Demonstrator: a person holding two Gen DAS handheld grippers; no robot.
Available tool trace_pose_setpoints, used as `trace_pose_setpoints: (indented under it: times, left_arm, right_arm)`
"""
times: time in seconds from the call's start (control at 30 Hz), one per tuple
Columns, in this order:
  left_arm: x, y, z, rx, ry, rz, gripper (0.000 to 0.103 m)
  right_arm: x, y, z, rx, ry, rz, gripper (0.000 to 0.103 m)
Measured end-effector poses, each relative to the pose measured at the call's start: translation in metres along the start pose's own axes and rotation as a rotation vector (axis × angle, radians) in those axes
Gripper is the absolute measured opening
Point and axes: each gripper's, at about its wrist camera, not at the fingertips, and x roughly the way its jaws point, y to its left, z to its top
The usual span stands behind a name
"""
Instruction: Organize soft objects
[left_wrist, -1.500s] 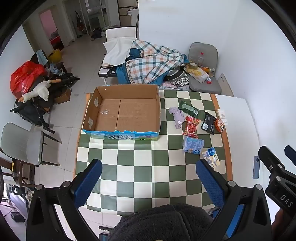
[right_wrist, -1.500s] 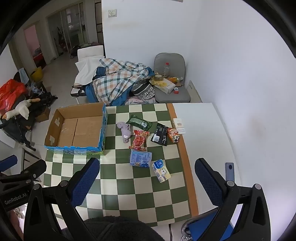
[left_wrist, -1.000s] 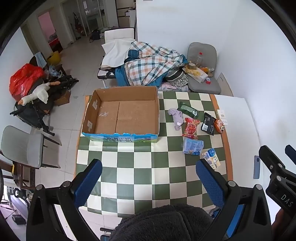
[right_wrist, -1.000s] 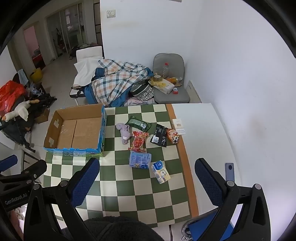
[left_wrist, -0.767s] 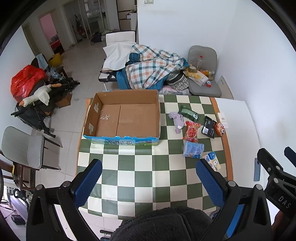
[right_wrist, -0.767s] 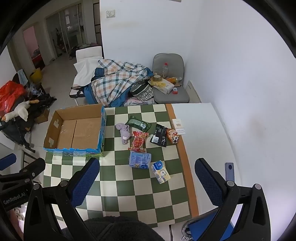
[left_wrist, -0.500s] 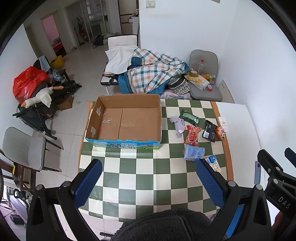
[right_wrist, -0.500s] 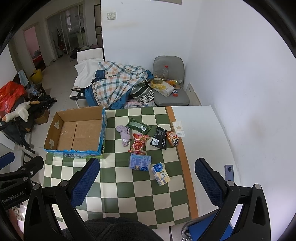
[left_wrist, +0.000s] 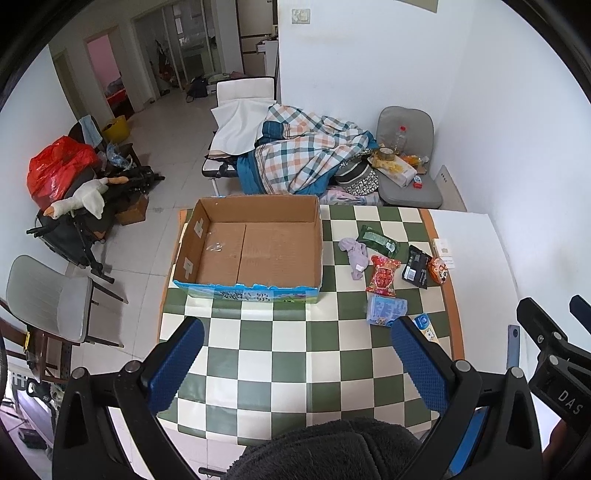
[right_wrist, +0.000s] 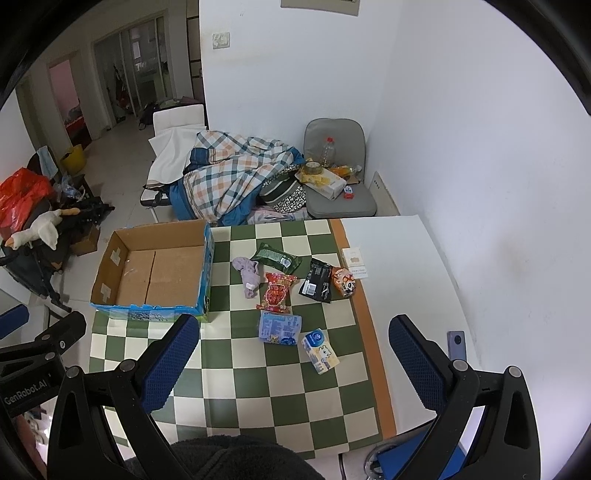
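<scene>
An open cardboard box (left_wrist: 255, 243) (right_wrist: 155, 269) sits empty on the left of a green checked table (left_wrist: 295, 350) (right_wrist: 258, 369). To its right lie a purple cloth (left_wrist: 356, 254) (right_wrist: 248, 273), a green packet (left_wrist: 378, 240) (right_wrist: 275, 258), a red snack bag (left_wrist: 383, 275) (right_wrist: 277, 291), a black packet (left_wrist: 416, 266) (right_wrist: 317, 284), an orange packet (left_wrist: 439, 268) (right_wrist: 344, 282), a blue tissue pack (left_wrist: 386, 309) (right_wrist: 279, 326) and a small tissue pack (left_wrist: 424, 326) (right_wrist: 320, 350). My left gripper (left_wrist: 297, 363) and right gripper (right_wrist: 295, 363) are open, empty, high above the table's near edge.
A white box (right_wrist: 354, 261) and a phone (right_wrist: 457, 343) lie on the white tabletop at right. Behind the table are a bed with a plaid blanket (left_wrist: 306, 155) and a grey chair (left_wrist: 408, 177) with clutter. A chair (left_wrist: 48, 299) stands at left.
Both grippers have risen and drawn back a little, so the table and box look smaller and lower in view. Nothing on the table has moved.
</scene>
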Motion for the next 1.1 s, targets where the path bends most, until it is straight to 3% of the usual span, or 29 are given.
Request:
trace_pose_setpoints:
  times: [1.1]
  left_arm:
    - [-0.007, -0.004, 0.004, -0.007, -0.014, -0.002, 0.103]
  right_arm:
    - [-0.013, 0.002, 0.007, 0.0, -0.013, 0.019, 0.103]
